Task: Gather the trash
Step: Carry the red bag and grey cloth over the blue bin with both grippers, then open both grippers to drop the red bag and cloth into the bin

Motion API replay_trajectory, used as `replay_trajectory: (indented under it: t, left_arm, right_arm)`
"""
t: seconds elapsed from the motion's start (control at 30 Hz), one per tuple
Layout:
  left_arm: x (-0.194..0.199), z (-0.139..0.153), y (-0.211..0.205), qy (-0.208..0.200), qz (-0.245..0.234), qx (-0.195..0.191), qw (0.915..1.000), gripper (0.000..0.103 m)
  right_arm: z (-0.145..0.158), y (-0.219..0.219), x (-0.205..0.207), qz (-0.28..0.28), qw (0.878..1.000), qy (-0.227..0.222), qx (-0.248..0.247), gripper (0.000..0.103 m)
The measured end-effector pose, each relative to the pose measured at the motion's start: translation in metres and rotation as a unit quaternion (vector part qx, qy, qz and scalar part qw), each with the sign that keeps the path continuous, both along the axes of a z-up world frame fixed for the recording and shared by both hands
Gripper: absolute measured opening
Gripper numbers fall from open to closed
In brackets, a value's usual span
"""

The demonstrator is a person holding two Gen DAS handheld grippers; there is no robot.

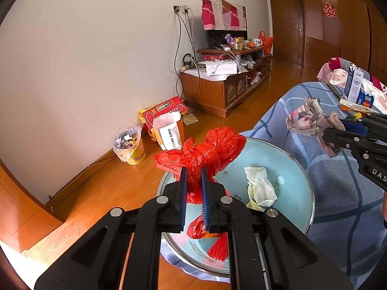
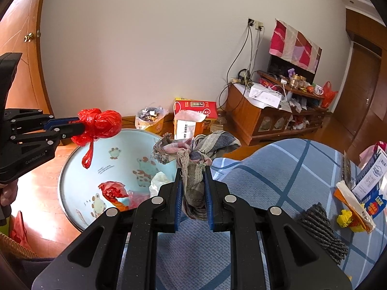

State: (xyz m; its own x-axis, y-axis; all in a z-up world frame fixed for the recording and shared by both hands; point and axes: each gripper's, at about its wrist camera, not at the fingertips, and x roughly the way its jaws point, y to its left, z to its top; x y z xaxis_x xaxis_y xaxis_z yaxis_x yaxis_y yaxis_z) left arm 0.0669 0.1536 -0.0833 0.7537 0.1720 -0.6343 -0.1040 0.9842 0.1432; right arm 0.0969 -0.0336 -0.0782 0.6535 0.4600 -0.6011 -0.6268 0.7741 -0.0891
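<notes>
Left gripper (image 1: 193, 193) pinched tight on the knotted red plastic bag (image 1: 205, 152), held up over the pale blue basin (image 1: 297, 166) — gripped at the neck below the knot, likely so the bundle hangs without slipping. Right gripper (image 2: 193, 193) clamped on a wad of frayed checked rag (image 2: 193, 149), lifted clear of the blue plaid bedcover (image 2: 278, 169) and poised just beside the basin's rim. Basin evidently serving as the collecting point: crumpled whitish wrapper (image 1: 260, 186) and red plastic scraps (image 2: 112, 189) already lying inside. Both loads carried high, probably to clear the rim before dropping. More bits waiting on the bedcover — a yellow scrap (image 2: 346, 218), an orange packet (image 2: 355, 203), a dark knitted piece (image 2: 321, 229). Lined bin (image 1: 129, 145) full against the far wall, well apart.
</notes>
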Motion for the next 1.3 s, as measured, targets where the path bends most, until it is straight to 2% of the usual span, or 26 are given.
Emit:
replay_trajectory:
  t: [0.83, 0.93, 0.97, 1.0, 1.13, 1.2, 1.27, 1.3]
  left_arm:
    - [0.000, 0.000, 0.001, 0.000, 0.002, -0.004, 1.0000, 0.011]
    - [0.000, 0.000, 0.002, 0.000, 0.006, -0.006, 1.0000, 0.019]
    - [0.000, -0.001, 0.003, 0.000, 0.007, -0.007, 0.9999, 0.028]
    - [-0.001, -0.001, 0.003, 0.000, 0.007, -0.008, 0.9999, 0.030]
    - [0.000, -0.003, 0.003, 0.004, 0.004, -0.011, 0.9999, 0.030]
    - [0.000, -0.004, 0.003, 0.004, 0.005, -0.010, 0.9999, 0.034]
    - [0.000, -0.004, 0.002, 0.004, 0.007, -0.011, 0.9999, 0.047]
    - [0.000, -0.004, 0.003, 0.003, 0.009, -0.012, 0.9999, 0.049]
  right_arm:
    - [-0.003, 0.010, -0.005, 0.017, 1.000, 0.004, -0.003, 0.017]
    - [-0.003, 0.013, -0.008, 0.030, 1.000, 0.006, -0.001, 0.024]
    - [-0.003, 0.013, -0.009, 0.037, 0.999, 0.007, 0.001, 0.033]
    - [-0.003, 0.014, -0.010, 0.041, 0.999, 0.004, 0.001, 0.036]
    - [-0.004, 0.015, -0.011, 0.041, 0.999, 0.004, 0.000, 0.036]
    - [-0.004, 0.014, -0.011, 0.039, 0.999, 0.004, 0.002, 0.038]
    - [-0.004, 0.013, -0.010, 0.036, 0.999, 0.004, 0.003, 0.040]
    - [-0.003, 0.011, -0.010, 0.034, 0.999, 0.003, 0.003, 0.041]
